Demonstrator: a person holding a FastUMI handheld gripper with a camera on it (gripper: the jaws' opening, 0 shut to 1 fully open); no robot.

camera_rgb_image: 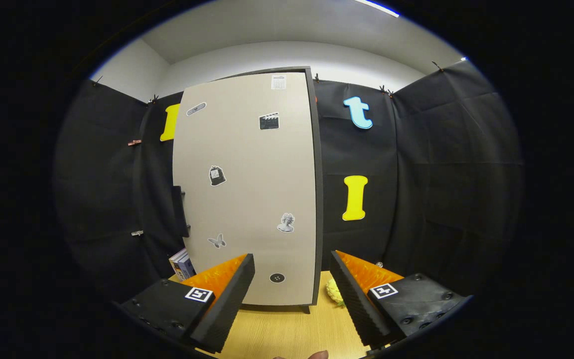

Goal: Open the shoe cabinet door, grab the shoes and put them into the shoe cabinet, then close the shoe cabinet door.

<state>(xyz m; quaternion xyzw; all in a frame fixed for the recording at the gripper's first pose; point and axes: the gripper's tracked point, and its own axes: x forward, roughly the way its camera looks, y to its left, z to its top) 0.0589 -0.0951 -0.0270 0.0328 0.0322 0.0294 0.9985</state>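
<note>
Wooden table under black booth wall | cabinet upright, door shut, just beyond fingers | gripper level, facing door, fingers spread apart, holding nothing

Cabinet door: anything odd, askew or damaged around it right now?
Nothing damaged or spilled. The cabinet door stands closed and upright on the table, stickers intact. The gripper hangs before it, jaws open. A yellow object lies beside its base.

gripper view riding on the gripper, looking forward along its spread, empty fingers | sitting low over the wooden table | facing the shoe cabinet door squarely, close ahead | booth wall lying beyond
</note>
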